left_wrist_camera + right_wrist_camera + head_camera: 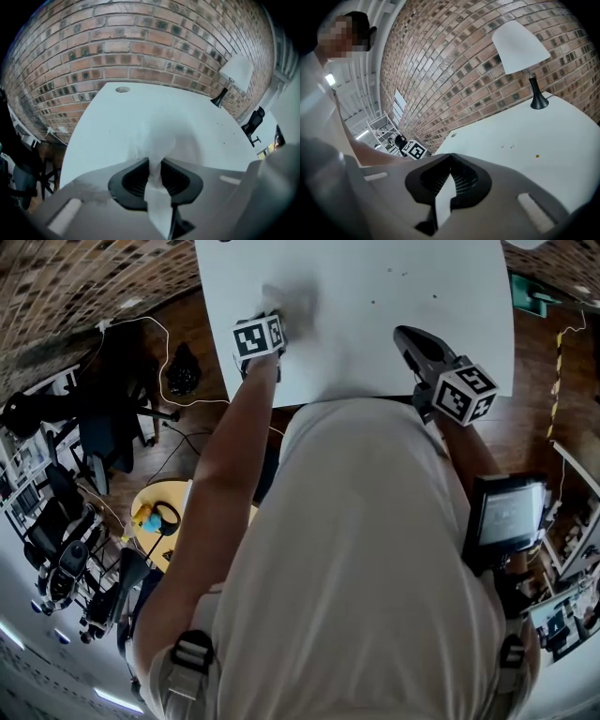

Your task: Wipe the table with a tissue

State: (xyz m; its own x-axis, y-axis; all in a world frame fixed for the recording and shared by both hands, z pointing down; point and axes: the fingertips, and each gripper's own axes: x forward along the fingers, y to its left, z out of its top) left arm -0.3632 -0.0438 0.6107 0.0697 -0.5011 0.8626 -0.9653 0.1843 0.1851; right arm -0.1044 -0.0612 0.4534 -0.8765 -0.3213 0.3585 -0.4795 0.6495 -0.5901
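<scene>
A white tissue (158, 143) is pinched in my left gripper (157, 161). It fans out ahead of the jaws onto the white table (112, 122) and trails back between them. In the head view the left gripper (272, 326) points steeply down at the table's near left part, and the tissue (292, 298) is a grey blur just beyond it. My right gripper (407, 336) hangs over the near right edge, away from the tissue. Its jaws (451, 157) meet at the tips with nothing gripped.
A white-shaded lamp (525, 51) stands at the table's far end by the brick wall. Small dark specks (537, 156) dot the tabletop, and a round grommet (123, 89) sits at the far edge. On the floor to the left are a yellow round stool (159, 498) and a black chair (103, 427).
</scene>
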